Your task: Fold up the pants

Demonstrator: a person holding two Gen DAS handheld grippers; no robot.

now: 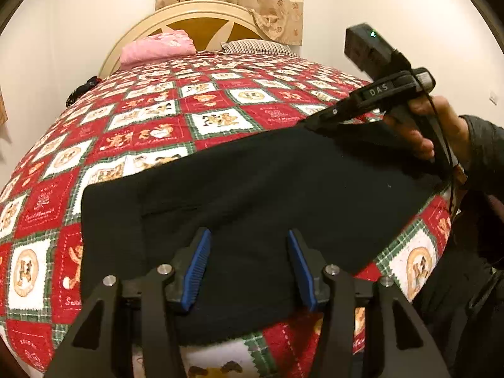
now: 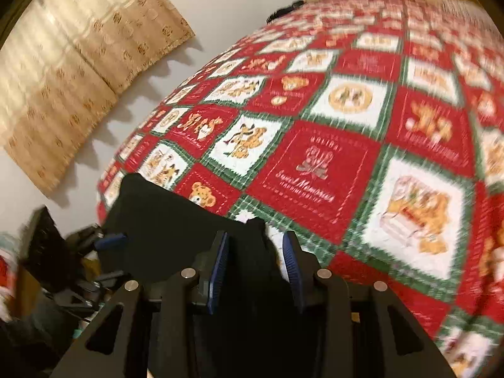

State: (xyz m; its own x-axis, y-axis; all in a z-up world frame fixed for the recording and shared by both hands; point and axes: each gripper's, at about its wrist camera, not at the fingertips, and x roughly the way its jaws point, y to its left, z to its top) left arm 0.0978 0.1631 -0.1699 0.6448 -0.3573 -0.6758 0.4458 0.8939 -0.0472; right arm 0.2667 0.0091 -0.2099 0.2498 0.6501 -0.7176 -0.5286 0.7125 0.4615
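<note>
The black pants (image 1: 252, 182) lie folded across the quilt (image 1: 151, 116), long axis between the hands. The left gripper (image 1: 249, 264) hovers half-open and empty above them; the right gripper (image 2: 255, 261), at the far end, straddles a fold without pinching.

The left tool (image 1: 249, 264) points down at a slant, its jaws apart with nothing pinched. The right tool (image 2: 255, 267), held in a sleeved hand (image 1: 422, 132), also tilts down, its jaws parted around cloth.

Both grippers are black, with blue ribbed pads (image 1: 198, 271) and silver round screws (image 1: 165, 268). The right gripper (image 1: 315, 123) carries white "DAS" lettering, a thin black cable (image 1: 441, 145) and a green light; the sleeve (image 1: 485, 148) is dark.
</note>
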